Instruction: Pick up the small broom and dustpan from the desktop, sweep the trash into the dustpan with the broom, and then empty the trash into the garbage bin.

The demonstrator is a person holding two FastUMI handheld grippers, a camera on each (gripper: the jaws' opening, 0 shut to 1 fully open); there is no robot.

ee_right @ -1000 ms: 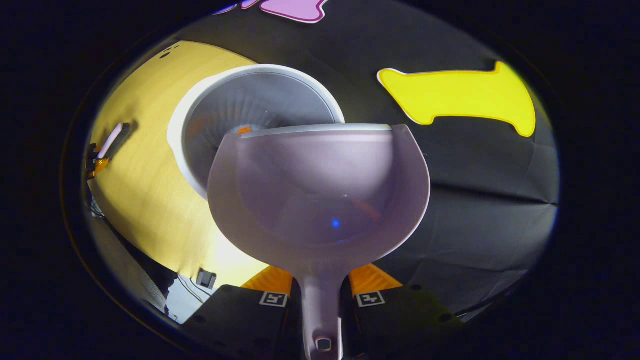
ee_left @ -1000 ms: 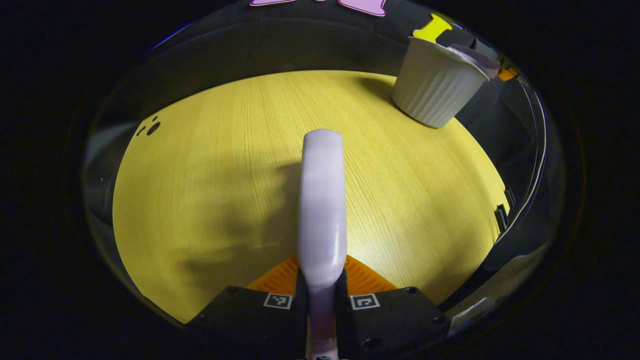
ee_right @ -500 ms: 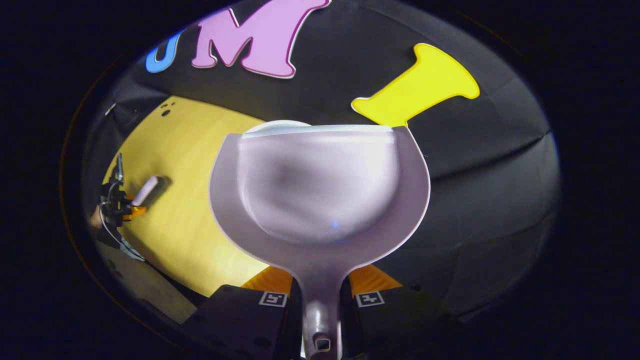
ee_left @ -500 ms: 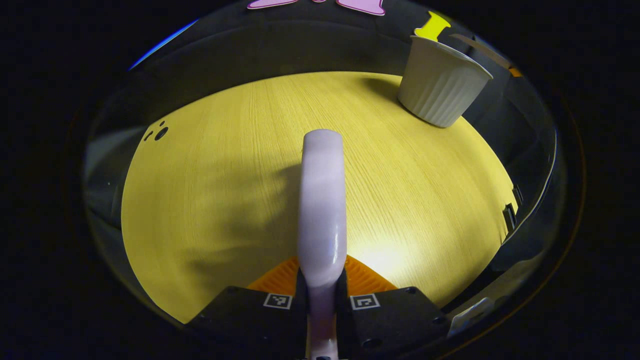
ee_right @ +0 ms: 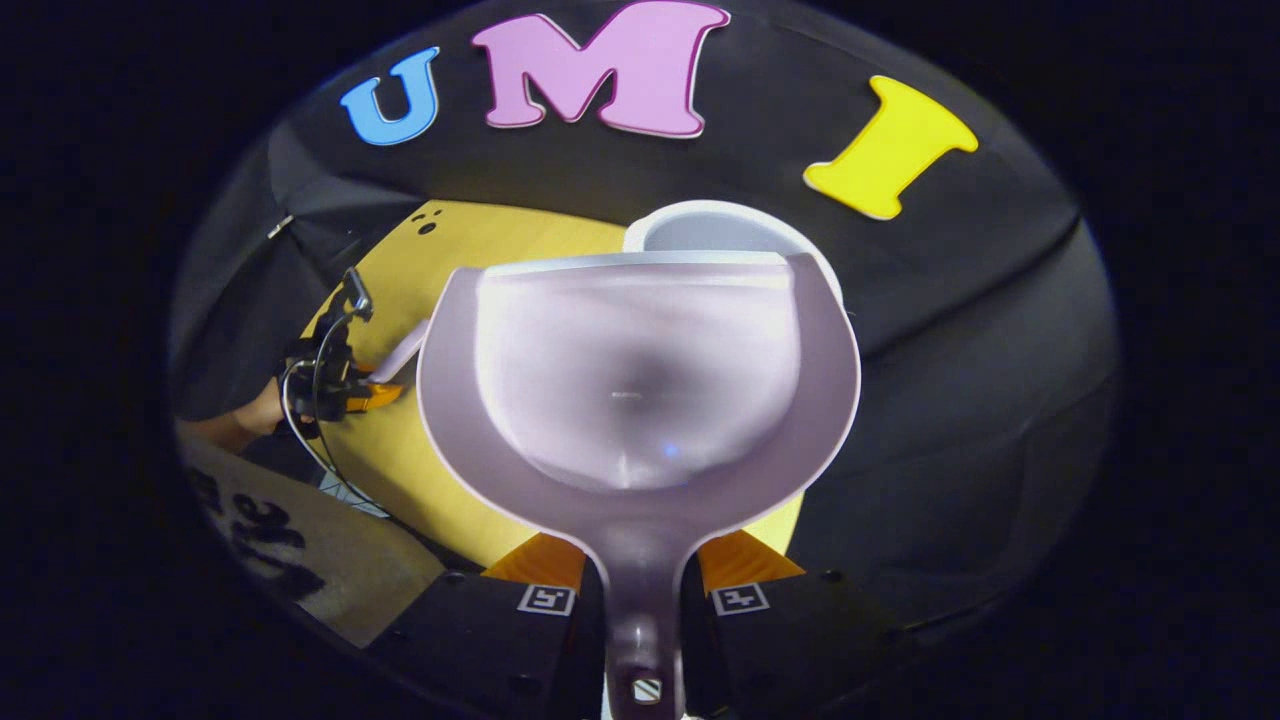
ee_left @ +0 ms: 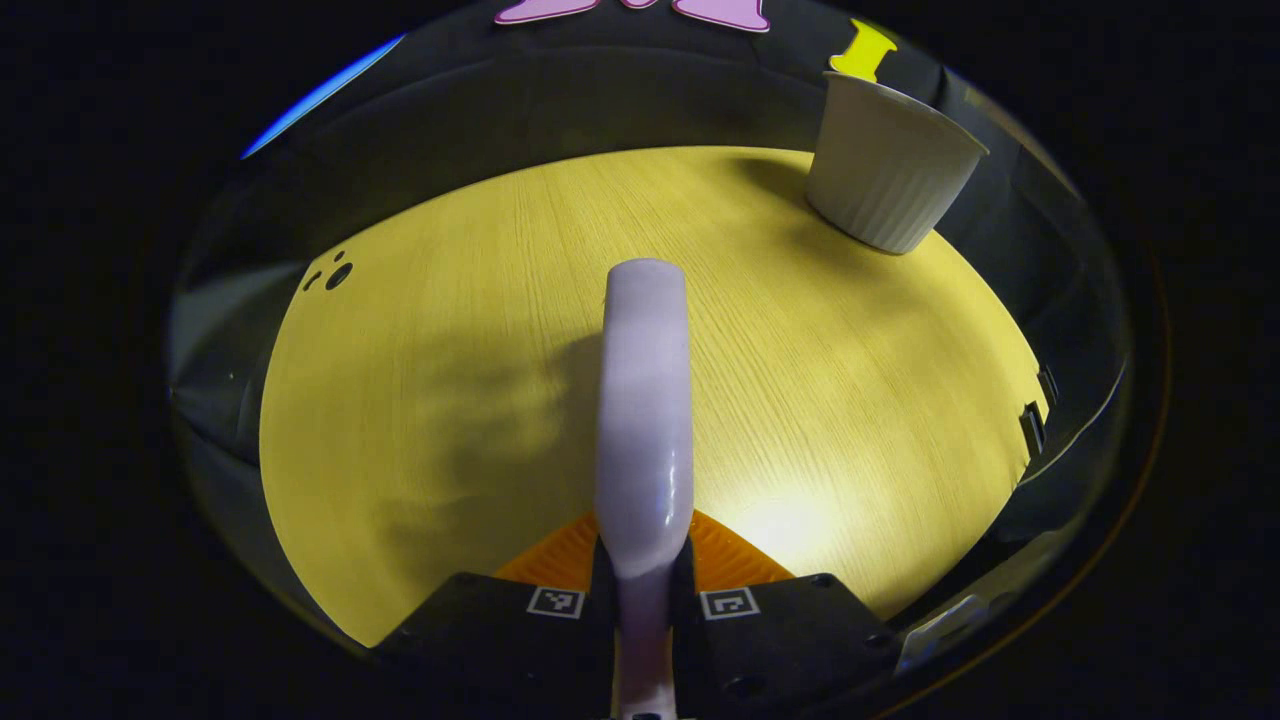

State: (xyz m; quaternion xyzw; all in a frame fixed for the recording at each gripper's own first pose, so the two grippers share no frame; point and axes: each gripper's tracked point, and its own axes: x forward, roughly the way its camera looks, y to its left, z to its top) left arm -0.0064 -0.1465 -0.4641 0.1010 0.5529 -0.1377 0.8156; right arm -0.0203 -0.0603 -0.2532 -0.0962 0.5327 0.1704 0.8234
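A pale lilac broom (ee_left: 645,400) sticks straight out from my left gripper (ee_left: 645,570), which is shut on its handle above the yellow wooden table (ee_left: 450,400). The white ribbed garbage bin (ee_left: 890,170) stands at the table's far right corner. My right gripper (ee_right: 640,585) is shut on the handle of the lilac dustpan (ee_right: 640,380), held level in the air with its scoop looking empty. The bin's rim (ee_right: 715,222) peeks out behind the pan's far edge. The left gripper (ee_right: 345,390) with the broom (ee_right: 402,350) appears far off to the left.
Small dark holes (ee_left: 335,275) mark the table's far left. A black clip (ee_left: 1030,430) sits on its right edge. A hand (ee_right: 240,425) and cables (ee_right: 320,400) are by the left gripper. A brownish surface (ee_right: 300,560) lies below the table's near edge.
The right gripper has pulled the dustpan back from over the bin and levelled it; the bin has dropped behind the pan's edge. The left gripper has barely shifted.
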